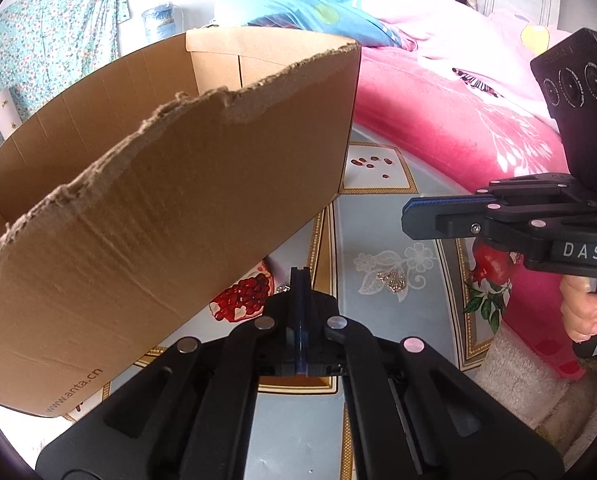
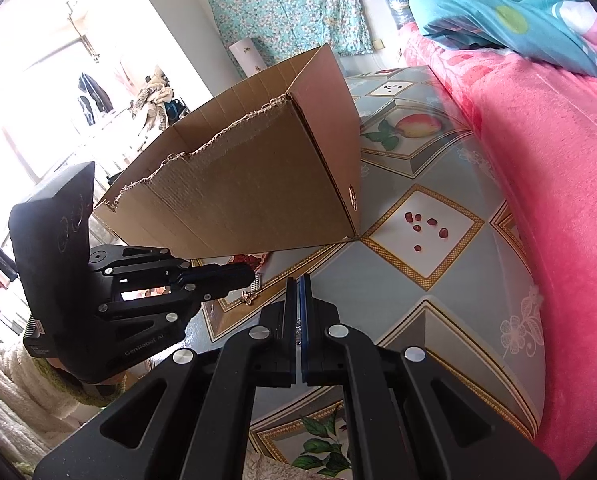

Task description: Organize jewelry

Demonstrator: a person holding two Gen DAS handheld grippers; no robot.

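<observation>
A small silvery piece [image 1: 283,289] lies on the table just left of my left gripper's [image 1: 300,274] tips, beside them rather than between them. This gripper is shut. From the right wrist view the same silvery piece [image 2: 257,281] sits right at the left gripper's [image 2: 253,275] tip, with a gold butterfly-shaped ornament [image 2: 249,298] on the table below it. A heap of gold and silver chain [image 1: 394,280] lies under my right gripper [image 1: 405,210]. The right gripper [image 2: 298,280] is shut; tiny glints show in the seam of its pads, too small to name.
A large open cardboard box [image 1: 170,216] with a torn rim stands on the patterned glass-topped table [image 2: 378,280], close on the left. A bed with a pink blanket [image 2: 538,160] runs along the table's right side. A person sits far behind the bed.
</observation>
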